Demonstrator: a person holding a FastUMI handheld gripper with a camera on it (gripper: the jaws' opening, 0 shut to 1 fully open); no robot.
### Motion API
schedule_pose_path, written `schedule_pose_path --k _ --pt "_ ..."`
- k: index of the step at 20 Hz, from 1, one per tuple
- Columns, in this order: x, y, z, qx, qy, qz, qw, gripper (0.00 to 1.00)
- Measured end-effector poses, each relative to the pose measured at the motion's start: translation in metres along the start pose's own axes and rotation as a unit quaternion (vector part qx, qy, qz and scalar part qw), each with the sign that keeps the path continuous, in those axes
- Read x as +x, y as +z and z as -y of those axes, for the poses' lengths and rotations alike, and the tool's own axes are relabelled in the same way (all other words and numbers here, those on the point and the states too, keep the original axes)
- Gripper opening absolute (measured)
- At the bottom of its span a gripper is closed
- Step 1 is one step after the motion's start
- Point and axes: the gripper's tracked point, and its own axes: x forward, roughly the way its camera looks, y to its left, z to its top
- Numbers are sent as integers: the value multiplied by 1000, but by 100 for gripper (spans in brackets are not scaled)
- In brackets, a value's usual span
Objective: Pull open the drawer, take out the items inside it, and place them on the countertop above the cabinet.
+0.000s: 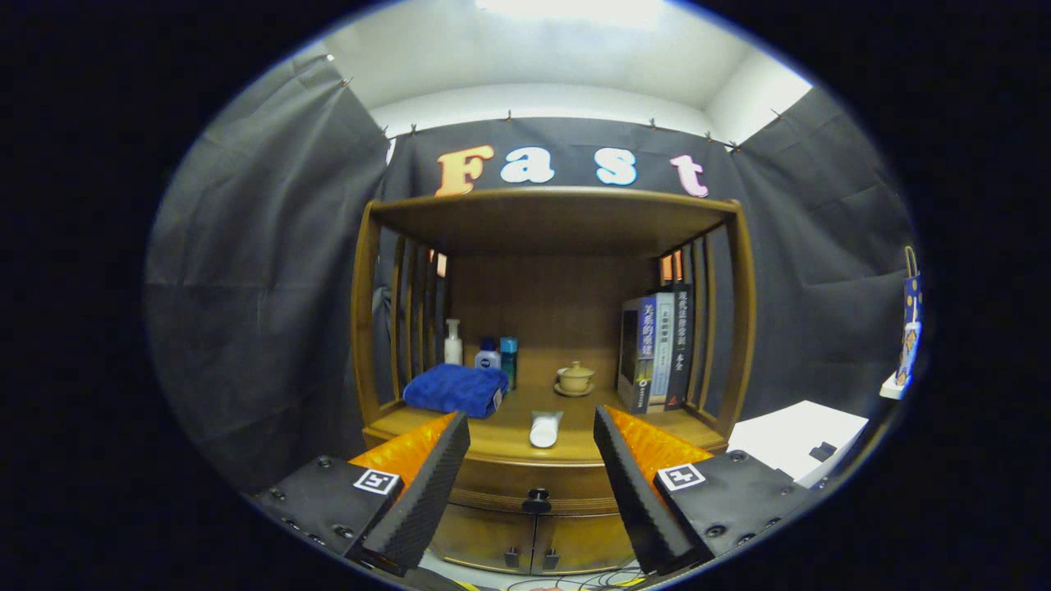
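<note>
A wooden cabinet stands ahead of me, with its drawer point(525, 484) closed and a dark round knob point(538, 497) at the drawer's front middle. My gripper point(534, 455) is open, its two black ribbed fingers point(431, 484) spread wide with nothing between them; the knob lies beyond them, in line with the gap. On the countertop point(575, 431) above the drawer a white tube point(545, 428) lies near the front edge. What is inside the drawer is hidden.
On the countertop sit a folded blue towel point(456, 389), bottles point(484, 353) behind it, a small lidded cup on a saucer point(575, 378) and upright books point(657, 349) at the right. Two small doors point(534, 546) lie below the drawer. A white box point(792, 435) stands right of the cabinet.
</note>
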Motion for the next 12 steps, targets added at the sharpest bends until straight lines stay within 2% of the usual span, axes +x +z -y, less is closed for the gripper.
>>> schedule_pose_path --k 5,8,12 --pt "-26 30 27 -27 -19 9 999 99" --pt "-30 36 22 -4 -4 12 1000 99" --pt "-32 42 31 14 -16 23 1000 99"
